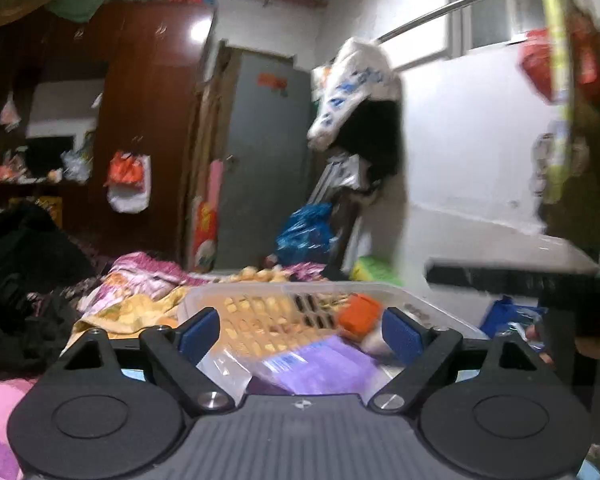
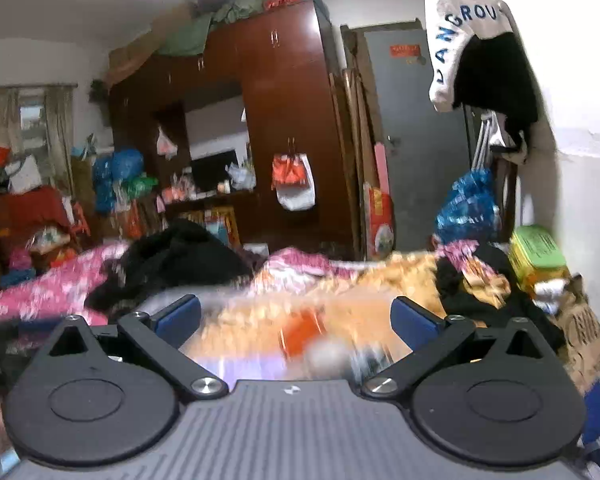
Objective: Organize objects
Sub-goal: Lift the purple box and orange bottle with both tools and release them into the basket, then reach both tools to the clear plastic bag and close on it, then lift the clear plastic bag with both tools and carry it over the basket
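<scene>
A translucent white plastic basket (image 1: 432, 304) sits on the bed straight ahead in the left wrist view. Inside it lie an orange item (image 1: 358, 312), a purple packet (image 1: 320, 368) in clear wrap and a whitish object (image 1: 374, 342). My left gripper (image 1: 300, 330) stands open above the basket's near edge, its blue pads well apart with nothing pressed between them. In the blurred right wrist view, my right gripper (image 2: 298, 320) is open wide over the same orange item (image 2: 300, 334) and a white blur (image 2: 328, 354); neither pad touches them.
Crumpled floral bedding (image 1: 140, 280) and black clothes (image 1: 20, 272) cover the bed. A dark wooden wardrobe (image 2: 292, 120) and a grey door (image 2: 412, 140) stand behind. Hanging bags (image 1: 352, 92), a blue bag (image 2: 468, 208) and a green box (image 2: 536, 256) crowd the right wall.
</scene>
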Available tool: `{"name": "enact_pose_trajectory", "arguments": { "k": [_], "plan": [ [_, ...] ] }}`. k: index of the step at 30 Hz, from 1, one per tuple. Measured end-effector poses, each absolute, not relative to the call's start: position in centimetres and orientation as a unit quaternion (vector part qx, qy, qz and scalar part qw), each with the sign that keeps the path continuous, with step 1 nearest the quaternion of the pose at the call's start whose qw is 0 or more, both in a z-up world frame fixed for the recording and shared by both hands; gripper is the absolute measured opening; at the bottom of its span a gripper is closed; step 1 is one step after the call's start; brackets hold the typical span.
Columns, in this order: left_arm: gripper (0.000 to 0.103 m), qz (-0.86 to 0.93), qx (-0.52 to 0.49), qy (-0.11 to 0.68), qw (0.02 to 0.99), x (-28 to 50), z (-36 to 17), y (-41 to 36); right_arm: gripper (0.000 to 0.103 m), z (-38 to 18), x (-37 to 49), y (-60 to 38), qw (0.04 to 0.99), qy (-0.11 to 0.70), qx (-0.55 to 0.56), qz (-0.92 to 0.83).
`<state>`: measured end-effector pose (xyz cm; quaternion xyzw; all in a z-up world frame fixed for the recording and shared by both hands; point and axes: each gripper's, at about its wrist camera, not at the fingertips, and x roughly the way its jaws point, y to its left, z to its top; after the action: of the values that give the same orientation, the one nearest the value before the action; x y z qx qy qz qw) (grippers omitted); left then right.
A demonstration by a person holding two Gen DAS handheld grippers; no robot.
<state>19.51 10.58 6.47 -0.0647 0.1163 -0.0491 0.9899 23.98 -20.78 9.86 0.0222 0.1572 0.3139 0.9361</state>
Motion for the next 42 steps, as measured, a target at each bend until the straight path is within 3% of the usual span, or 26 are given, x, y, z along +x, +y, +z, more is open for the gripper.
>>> {"name": "enact_pose_trajectory", "arguments": {
  "k": [7,11,16,21,24,27,31,35,42],
  "plan": [
    [0.095,-0.055,-0.068,0.152,0.985,12.1,0.0,12.4,0.103,0.1,15.7,-27.3,0.922,0.224,0.029,0.315],
    [0.094,-0.049,-0.080,0.204,0.974,13.0,-2.6,13.3,0.103,-1.3,13.9,-27.1,0.915,0.230,0.045,0.329],
    [0.093,-0.064,-0.093,0.234,0.966,14.3,-3.2,13.4,0.103,-1.7,13.4,-24.3,0.921,0.214,-0.010,0.325],
    [0.092,-0.082,-0.079,0.269,0.956,14.6,-4.0,13.4,0.091,-2.5,13.0,-23.6,0.924,0.202,-0.020,0.323],
    [0.082,-0.083,-0.062,0.273,0.956,14.2,-4.7,12.9,0.085,-2.7,12.7,-22.9,0.926,0.198,-0.045,0.319],
    [0.054,-0.066,-0.022,0.272,0.960,14.1,-4.7,11.8,0.072,-2.8,12.5,-22.7,0.926,0.190,-0.053,0.322],
    [0.031,-0.059,0.001,0.266,0.962,13.6,-4.8,11.1,0.050,-2.8,12.3,-23.1,0.923,0.186,-0.050,0.332],
    [0.024,-0.080,-0.014,0.257,0.963,13.0,-4.7,11.4,0.030,-2.6,12.5,-23.6,0.915,0.191,-0.039,0.352],
    [0.015,-0.073,-0.001,0.216,0.974,11.4,-4.7,9.9,0.023,-2.5,11.7,-23.7,0.914,0.180,-0.039,0.361]
  ]
}}
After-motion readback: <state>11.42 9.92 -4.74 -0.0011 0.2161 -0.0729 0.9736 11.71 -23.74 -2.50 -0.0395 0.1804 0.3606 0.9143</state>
